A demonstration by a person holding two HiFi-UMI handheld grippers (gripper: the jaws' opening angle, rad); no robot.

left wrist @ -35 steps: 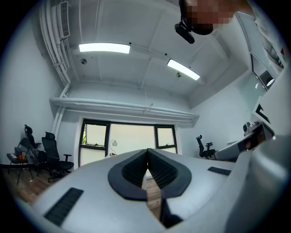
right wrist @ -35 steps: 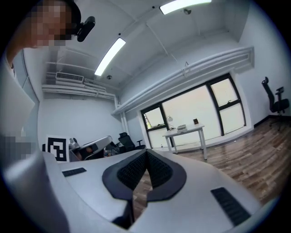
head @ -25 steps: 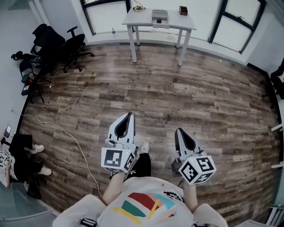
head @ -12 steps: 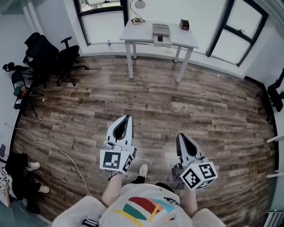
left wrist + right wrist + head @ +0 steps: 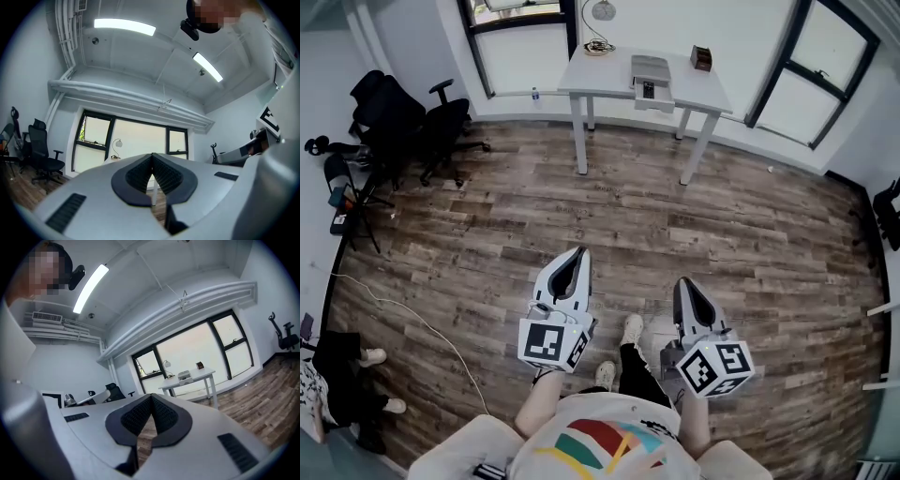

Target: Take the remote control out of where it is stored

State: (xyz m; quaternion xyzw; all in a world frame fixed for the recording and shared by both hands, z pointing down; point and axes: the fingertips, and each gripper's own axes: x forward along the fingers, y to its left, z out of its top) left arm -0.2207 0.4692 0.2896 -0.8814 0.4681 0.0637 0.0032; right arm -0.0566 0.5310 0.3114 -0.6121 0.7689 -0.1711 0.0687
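Observation:
A white table (image 5: 609, 82) stands far off by the windows. On it sits a grey storage box (image 5: 650, 67) whose open front drawer holds a small dark object (image 5: 648, 91), too small to identify. The right gripper view shows the same table (image 5: 202, 376) and box (image 5: 184, 376). My left gripper (image 5: 578, 253) is held over the wood floor, jaws pressed together with nothing between them. My right gripper (image 5: 682, 283) is held beside it, also shut and empty. Both point toward the table, well short of it. The left gripper (image 5: 152, 156) and right gripper (image 5: 151, 396) each show closed pads in their own views.
A small brown box (image 5: 701, 58) and a lamp with a cable (image 5: 600, 45) also sit on the table. Black office chairs (image 5: 422, 112) stand at the left wall. A white cable (image 5: 441, 295) crosses the floor. A seated person's legs (image 5: 342, 370) show at lower left.
The table has shifted slightly right in the head view as the person steps forward; a foot now shows between the grippers. Both grippers stay shut and keep their pose.

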